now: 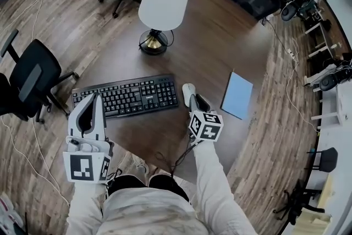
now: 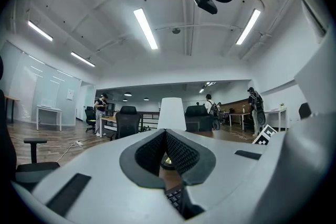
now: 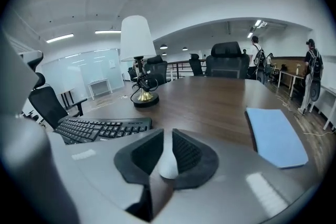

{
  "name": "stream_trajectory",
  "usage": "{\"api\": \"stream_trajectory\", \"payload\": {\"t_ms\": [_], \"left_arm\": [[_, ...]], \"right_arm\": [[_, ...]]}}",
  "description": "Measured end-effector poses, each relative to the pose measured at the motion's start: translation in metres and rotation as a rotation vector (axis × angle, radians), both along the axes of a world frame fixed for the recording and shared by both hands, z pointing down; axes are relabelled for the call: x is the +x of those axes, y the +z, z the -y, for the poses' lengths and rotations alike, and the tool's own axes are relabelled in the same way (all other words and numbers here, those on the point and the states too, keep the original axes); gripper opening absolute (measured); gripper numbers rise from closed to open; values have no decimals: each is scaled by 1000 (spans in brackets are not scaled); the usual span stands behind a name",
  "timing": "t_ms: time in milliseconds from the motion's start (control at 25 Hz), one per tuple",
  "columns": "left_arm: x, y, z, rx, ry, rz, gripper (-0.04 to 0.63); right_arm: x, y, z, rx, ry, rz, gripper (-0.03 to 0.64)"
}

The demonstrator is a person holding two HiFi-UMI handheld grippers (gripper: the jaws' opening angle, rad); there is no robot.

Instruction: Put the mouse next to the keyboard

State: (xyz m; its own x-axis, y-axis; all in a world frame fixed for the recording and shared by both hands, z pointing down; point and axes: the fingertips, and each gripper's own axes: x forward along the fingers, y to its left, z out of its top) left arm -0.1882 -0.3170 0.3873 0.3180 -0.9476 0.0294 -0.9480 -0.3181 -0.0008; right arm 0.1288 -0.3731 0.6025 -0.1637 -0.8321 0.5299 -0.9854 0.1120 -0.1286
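Ceiling strip lights (image 2: 146, 29) are lighting the room evenly; both gripper views are bending strongly at their edges.

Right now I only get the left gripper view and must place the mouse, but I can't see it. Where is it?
Observer: The right claw is shut on the mouse.
Operator: How close is that to the keyboard?
Observer: In the head view, the mouse is just off the right end of the keyboard.
Operator: Anything on its other side?
Observer: A blue pad lies flat farther right, clear of the mouse.
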Motion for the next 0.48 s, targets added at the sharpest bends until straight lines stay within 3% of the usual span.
{"api": "stream_trajectory", "payload": {"t_ms": [40,80,480], "left_arm": [[1,-1,-3,4,-1,-1,3],[2,-3,-5,8,-2,-2,3],[19,-19,-36,38,-6,-2,3]], "right_arm": [[0,-7,-3,21,3,1,30],[0,-14,-6,39,-2,6,11],[-15,-79,-50,186,-101,64,9]]}}
